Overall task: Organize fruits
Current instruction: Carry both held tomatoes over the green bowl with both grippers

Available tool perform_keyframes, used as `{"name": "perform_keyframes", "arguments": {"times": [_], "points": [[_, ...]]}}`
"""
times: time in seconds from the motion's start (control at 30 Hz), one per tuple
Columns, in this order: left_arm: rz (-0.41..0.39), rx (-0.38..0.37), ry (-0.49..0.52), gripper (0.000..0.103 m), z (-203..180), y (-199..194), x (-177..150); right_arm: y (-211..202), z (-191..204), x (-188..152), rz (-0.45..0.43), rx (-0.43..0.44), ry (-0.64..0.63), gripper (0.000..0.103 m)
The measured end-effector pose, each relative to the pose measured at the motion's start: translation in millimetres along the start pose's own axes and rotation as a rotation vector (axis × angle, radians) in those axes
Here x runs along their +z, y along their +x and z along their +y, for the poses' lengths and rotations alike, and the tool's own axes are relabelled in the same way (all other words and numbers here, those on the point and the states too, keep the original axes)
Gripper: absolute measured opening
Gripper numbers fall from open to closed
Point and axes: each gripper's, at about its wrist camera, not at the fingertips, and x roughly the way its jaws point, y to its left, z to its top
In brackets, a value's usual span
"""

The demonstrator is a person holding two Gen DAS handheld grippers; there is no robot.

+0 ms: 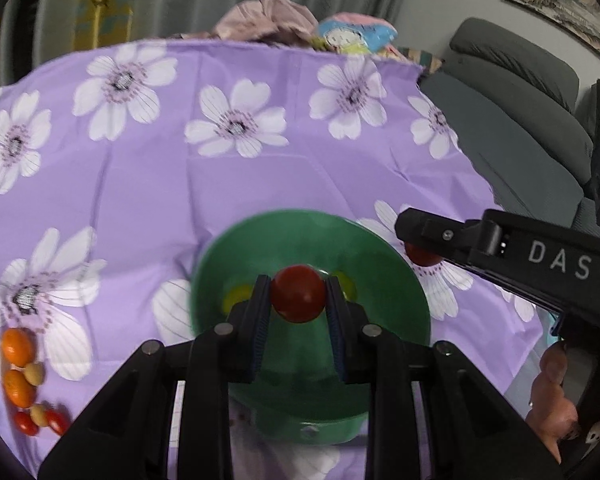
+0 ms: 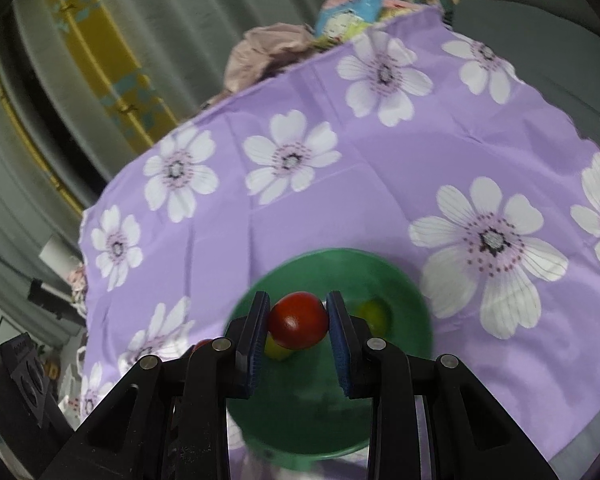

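My left gripper (image 1: 298,294) is shut on a red cherry tomato (image 1: 299,293), held above the green bowl (image 1: 396,276). Two yellow fruits (image 1: 236,294) lie inside that bowl. My right gripper (image 2: 298,320) is shut on another red cherry tomato (image 2: 298,320), also over the green bowl (image 2: 412,300), where yellow fruits (image 2: 374,314) rest. In the left wrist view the right gripper (image 1: 418,246) reaches in from the right beside the bowl's rim, its tomato (image 1: 420,255) showing under the finger. A pile of orange, yellow and red small fruits (image 1: 24,384) lies at the lower left of the cloth.
A purple tablecloth with white flowers (image 1: 180,184) covers the table. Crumpled cloth and a colourful cushion (image 1: 352,36) sit beyond its far edge. A grey sofa (image 1: 520,112) stands to the right. A hand (image 1: 552,400) holds the right gripper's handle.
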Motion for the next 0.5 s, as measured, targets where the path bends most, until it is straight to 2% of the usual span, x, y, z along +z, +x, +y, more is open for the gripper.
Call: {"name": "perform_keyframes", "arguments": {"times": [0.2, 0.5], "points": [[0.062, -0.030, 0.004, 0.027, -9.5, 20.8, -2.6, 13.6, -12.6, 0.2, 0.048, -0.036, 0.021, 0.031], [0.141, -0.026, -0.002, 0.027, -8.9, 43.5, -7.6, 33.6, -19.1, -1.0, 0.112, -0.060, 0.028, 0.031]]}}
